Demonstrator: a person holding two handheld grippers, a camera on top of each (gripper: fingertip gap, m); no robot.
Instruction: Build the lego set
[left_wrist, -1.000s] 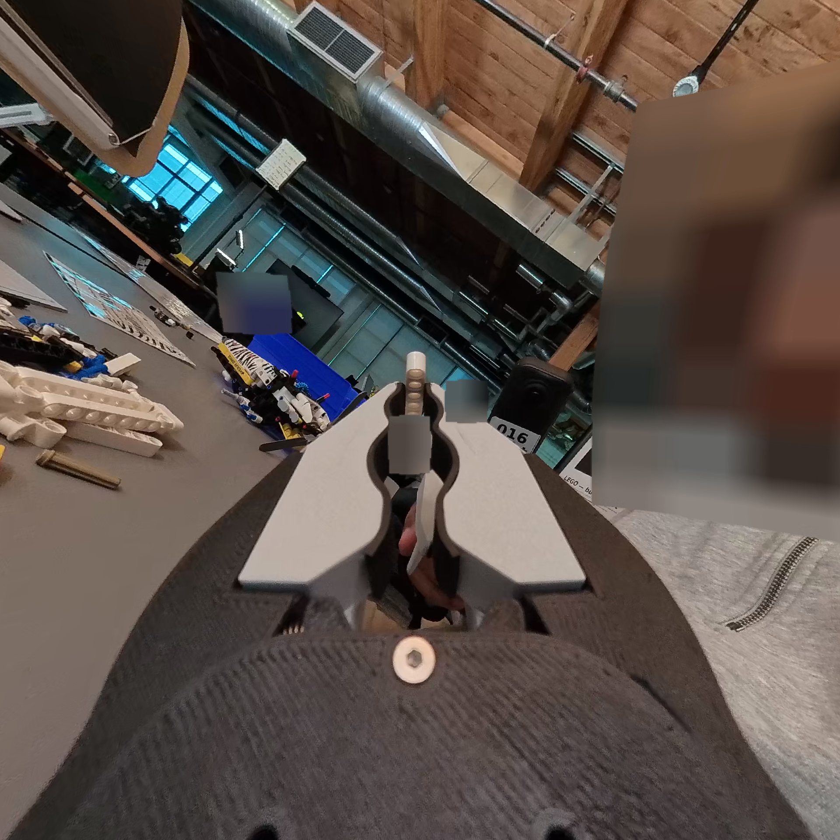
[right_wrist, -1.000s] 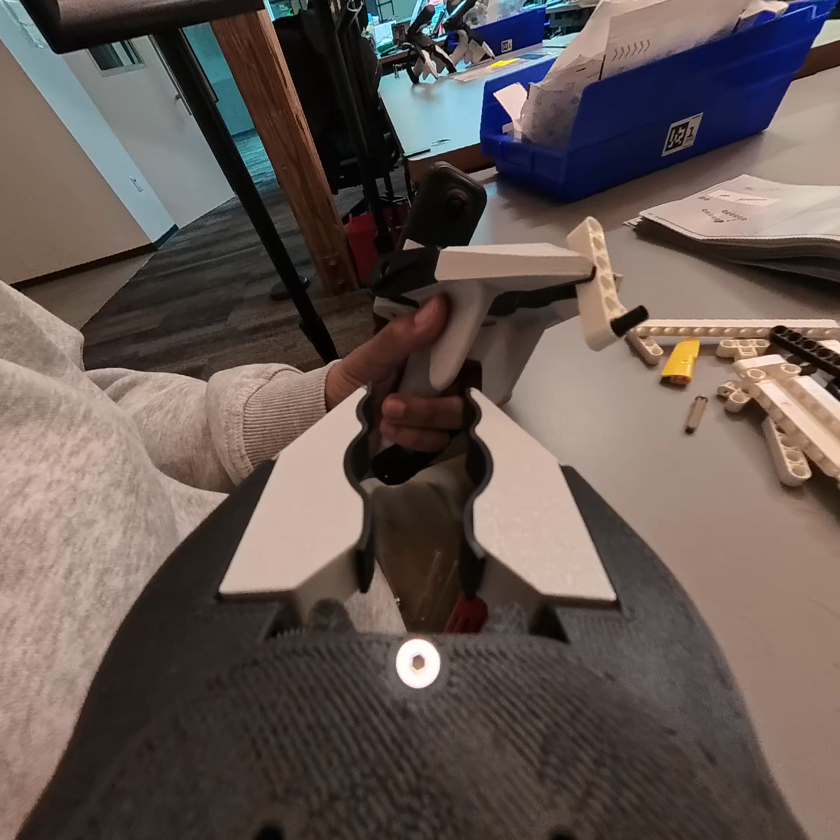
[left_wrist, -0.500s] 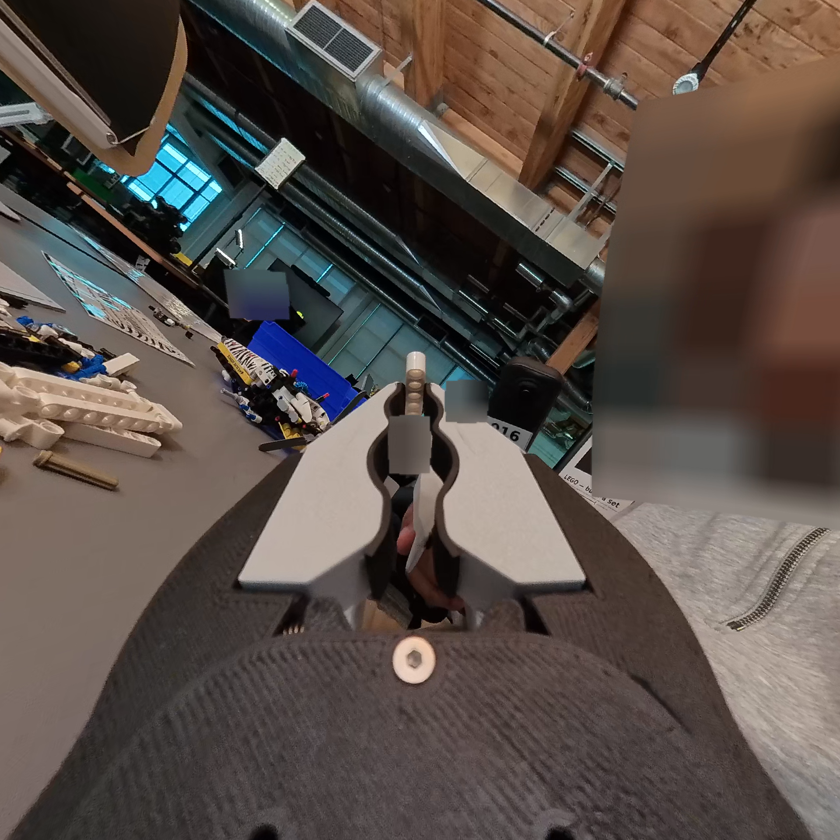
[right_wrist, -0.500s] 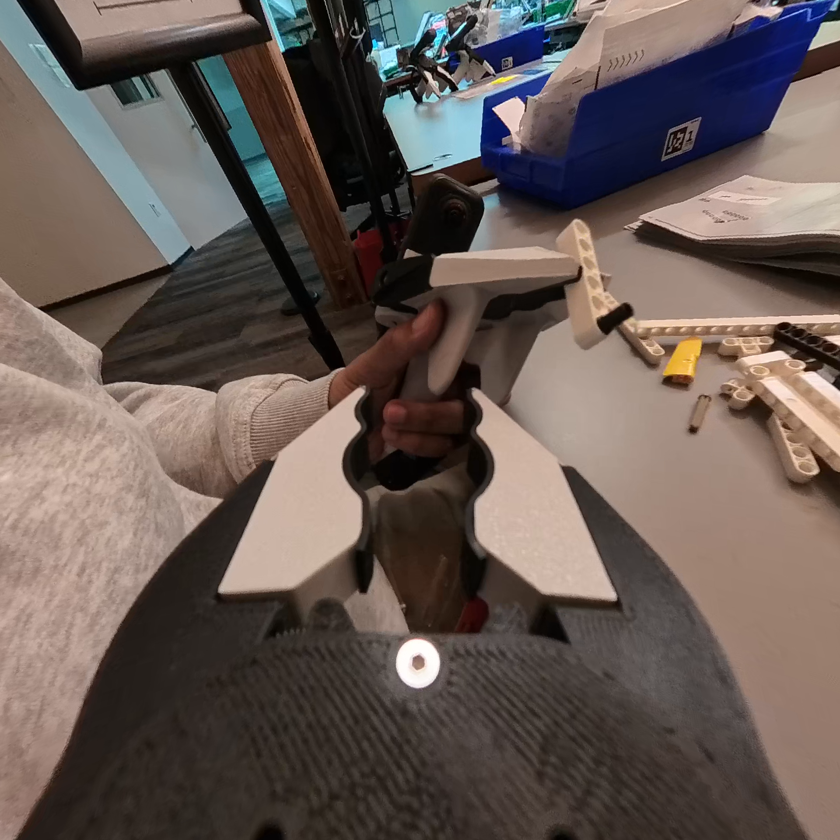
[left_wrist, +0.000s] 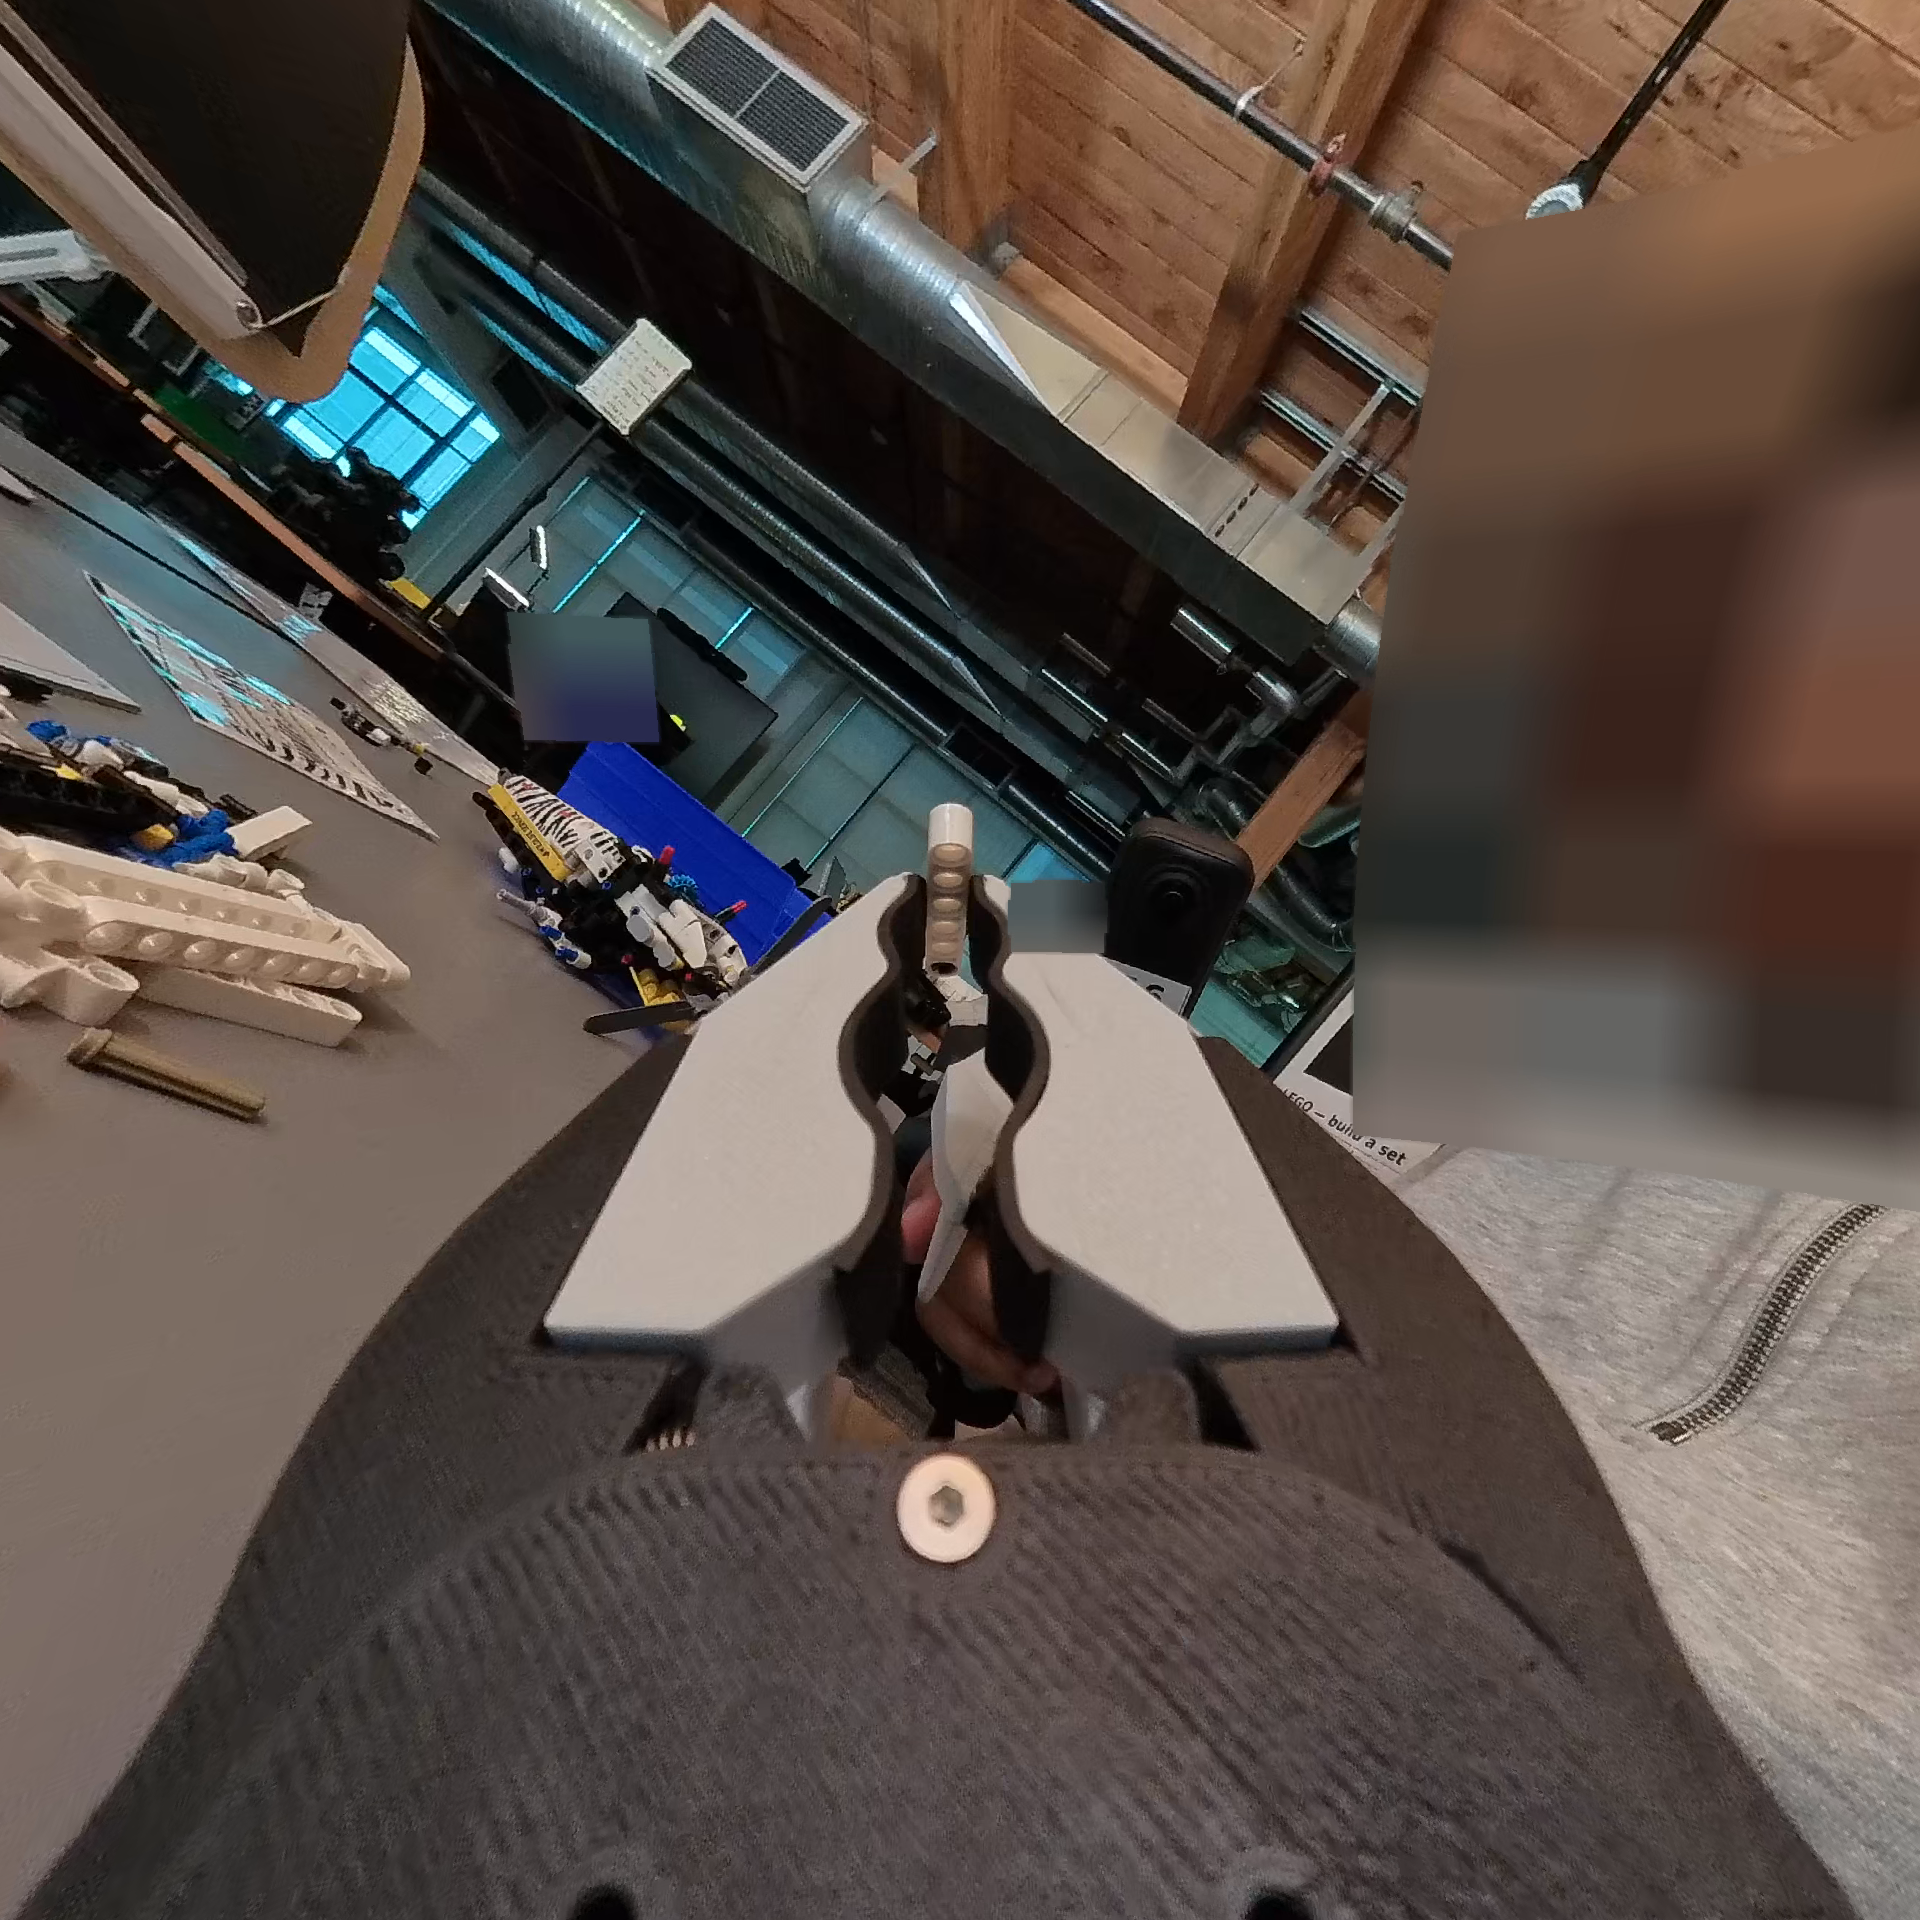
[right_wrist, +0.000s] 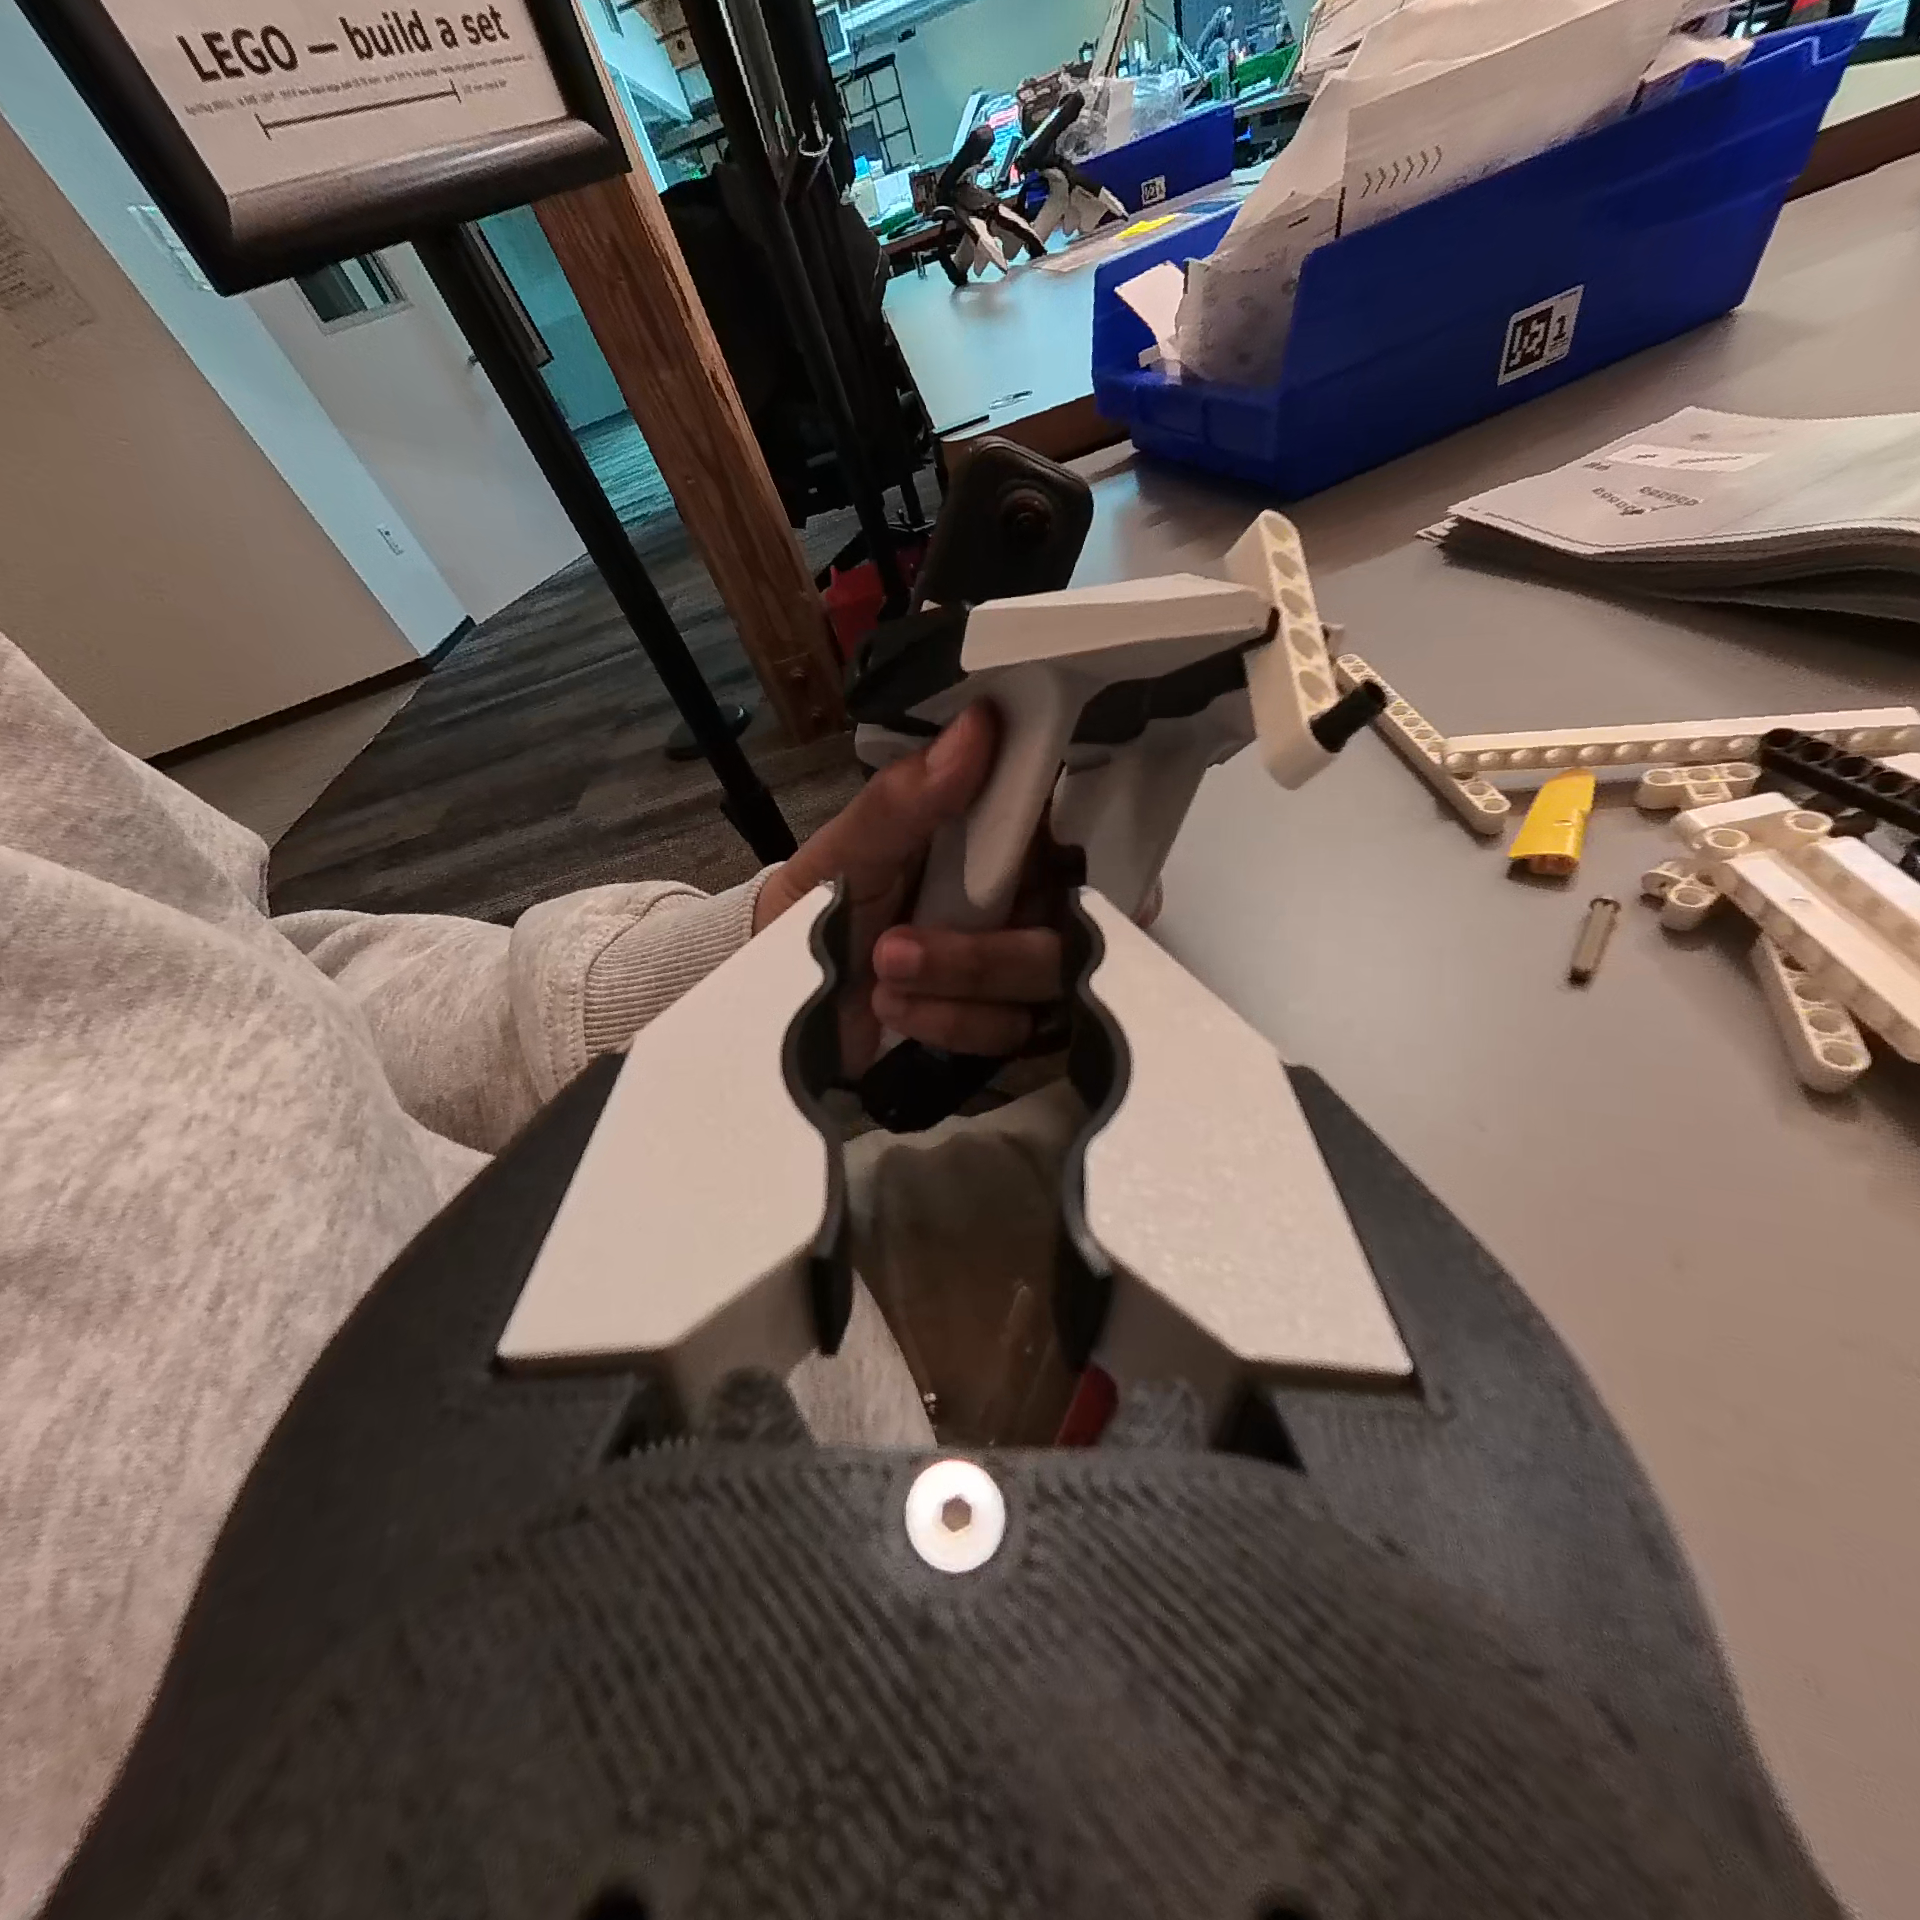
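A white holed beam, a black pin through it, is raised above the grey counter, clamped in the left tongs. The right tongs stand apart, empty. Loose white beams lie nearby.

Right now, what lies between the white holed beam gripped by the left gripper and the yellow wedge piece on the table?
The short leg of a long bent white beam, flat on the grey table; the right wrist view shows it.
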